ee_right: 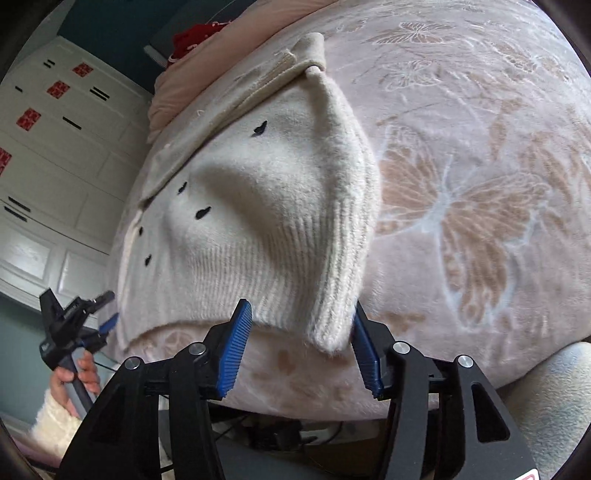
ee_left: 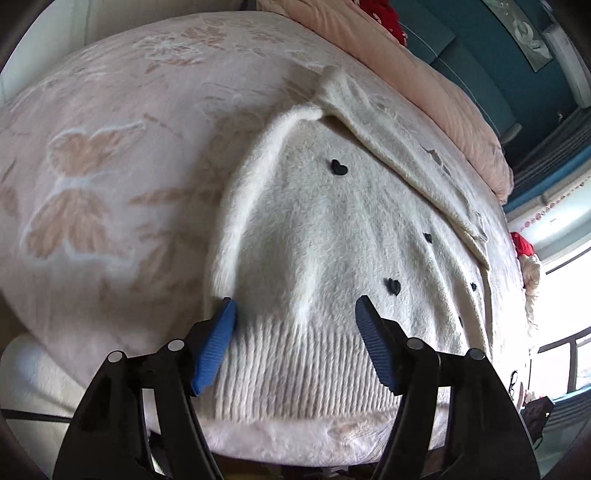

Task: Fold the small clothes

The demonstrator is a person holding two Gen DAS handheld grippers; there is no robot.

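Observation:
A fluffy cream cardigan (ee_left: 332, 229) with small black heart buttons (ee_left: 339, 167) lies flat on the bed, a sleeve folded across its upper part. My left gripper (ee_left: 295, 304) stands open above the ribbed hem (ee_left: 295, 369), and its blue pads touch nothing. In the right wrist view the cardigan (ee_right: 266, 206) has a sleeve folded down over its body, and the ribbed cuff (ee_right: 332, 332) hangs between the open fingers of my right gripper (ee_right: 301, 306). The left gripper (ee_right: 109, 308) also shows there at the lower left, held by a hand.
The bed is covered by a pale pink blanket (ee_left: 92, 184) with butterfly patterns. A pink duvet (ee_left: 443, 92) and something red (ee_left: 384, 18) lie at its far end. A white wardrobe (ee_right: 55, 147) stands beside the bed. The bed's near edge (ee_right: 295, 387) is just below the grippers.

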